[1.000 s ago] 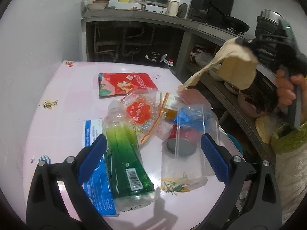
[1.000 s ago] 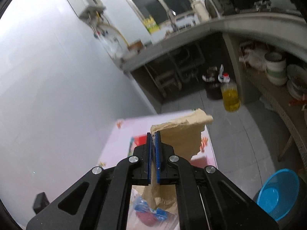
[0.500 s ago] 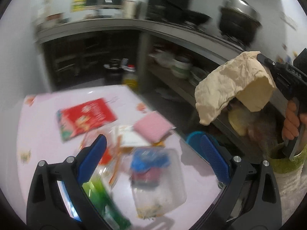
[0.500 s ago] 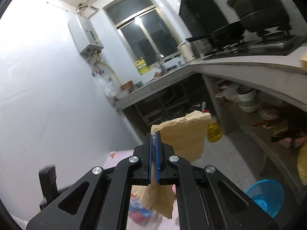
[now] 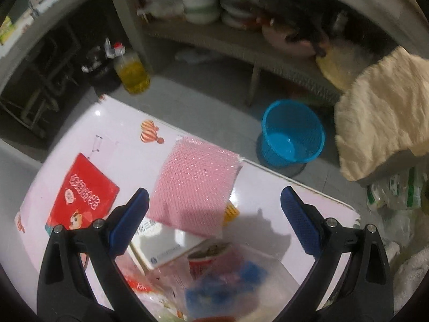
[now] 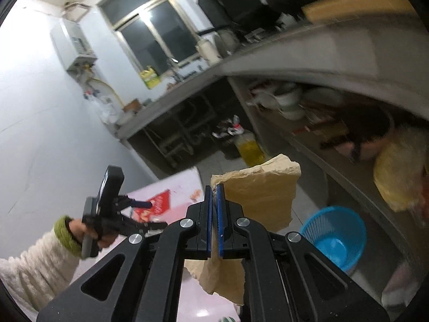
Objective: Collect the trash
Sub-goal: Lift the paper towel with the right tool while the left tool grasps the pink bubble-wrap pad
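Observation:
My right gripper (image 6: 214,187) is shut on a crumpled brown paper (image 6: 257,193), held in the air beyond the table's right side; the left wrist view shows the same paper (image 5: 380,123) at the right. A blue basket (image 6: 335,233) stands on the floor below and to the right of it. My left gripper (image 5: 214,191) is open, pointing steeply down over the pink table (image 5: 120,139). Under it lie a pink foam net (image 5: 195,185), a red packet (image 5: 80,196), a white card (image 5: 166,244) and a red cup inside a clear bag (image 5: 211,257).
The blue basket (image 5: 292,134) sits on grey floor tiles just past the table edge. A bottle of yellow oil (image 5: 132,73) stands by the counter's legs. Bowls fill a low shelf (image 5: 203,8). A hand in a green cuff (image 6: 77,230) holds the left gripper.
My left gripper swung right across the table and tilted down; the green bottle left its view and the pink net came under it. The right gripper carried the paper right, nearer the basket.

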Demonstrator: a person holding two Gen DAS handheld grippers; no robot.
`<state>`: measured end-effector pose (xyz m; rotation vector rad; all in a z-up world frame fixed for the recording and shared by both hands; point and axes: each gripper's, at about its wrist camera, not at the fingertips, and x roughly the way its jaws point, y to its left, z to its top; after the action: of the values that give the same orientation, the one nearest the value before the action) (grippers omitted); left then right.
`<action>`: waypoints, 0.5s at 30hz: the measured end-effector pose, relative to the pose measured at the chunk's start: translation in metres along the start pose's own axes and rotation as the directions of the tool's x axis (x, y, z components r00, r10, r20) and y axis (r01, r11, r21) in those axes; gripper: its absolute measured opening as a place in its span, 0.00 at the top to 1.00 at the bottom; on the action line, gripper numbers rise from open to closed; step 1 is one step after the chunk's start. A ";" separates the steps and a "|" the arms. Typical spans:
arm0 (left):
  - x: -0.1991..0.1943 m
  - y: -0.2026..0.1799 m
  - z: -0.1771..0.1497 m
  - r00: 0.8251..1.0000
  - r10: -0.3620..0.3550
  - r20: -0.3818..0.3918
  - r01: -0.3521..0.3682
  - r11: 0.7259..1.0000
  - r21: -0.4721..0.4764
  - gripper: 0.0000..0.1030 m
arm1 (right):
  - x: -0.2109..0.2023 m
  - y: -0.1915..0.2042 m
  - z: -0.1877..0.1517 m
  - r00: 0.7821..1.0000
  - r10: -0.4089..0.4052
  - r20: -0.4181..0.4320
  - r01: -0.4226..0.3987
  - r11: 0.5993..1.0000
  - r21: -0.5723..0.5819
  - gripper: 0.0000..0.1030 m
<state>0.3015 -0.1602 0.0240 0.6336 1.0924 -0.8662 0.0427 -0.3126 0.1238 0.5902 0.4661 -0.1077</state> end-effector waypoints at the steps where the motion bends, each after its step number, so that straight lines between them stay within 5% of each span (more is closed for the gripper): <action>1: 0.007 0.002 0.003 1.000 -0.003 -0.026 0.003 1.000 0.004 0.08 | 0.000 -0.009 -0.004 1.000 -0.011 -0.007 0.011 1.000 0.020 0.96; 6: 0.033 0.007 0.012 0.991 -0.031 -0.127 0.033 0.999 0.014 0.08 | 0.006 -0.046 -0.014 0.997 -0.072 -0.034 0.074 0.993 0.087 0.96; 12: 0.044 0.015 0.015 0.988 -0.044 -0.146 0.042 0.999 -0.019 0.09 | 0.029 -0.093 -0.026 0.985 -0.144 -0.098 0.158 0.973 0.166 0.97; 15: 0.045 0.018 0.017 0.991 -0.037 -0.131 0.035 0.999 -0.019 0.26 | 0.043 -0.115 -0.034 0.978 -0.161 -0.132 0.186 0.960 0.208 0.96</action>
<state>0.3340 -0.1772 -0.0122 0.6663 1.2319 -0.8550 0.0417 -0.3880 0.0207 0.7745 0.6223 -0.2971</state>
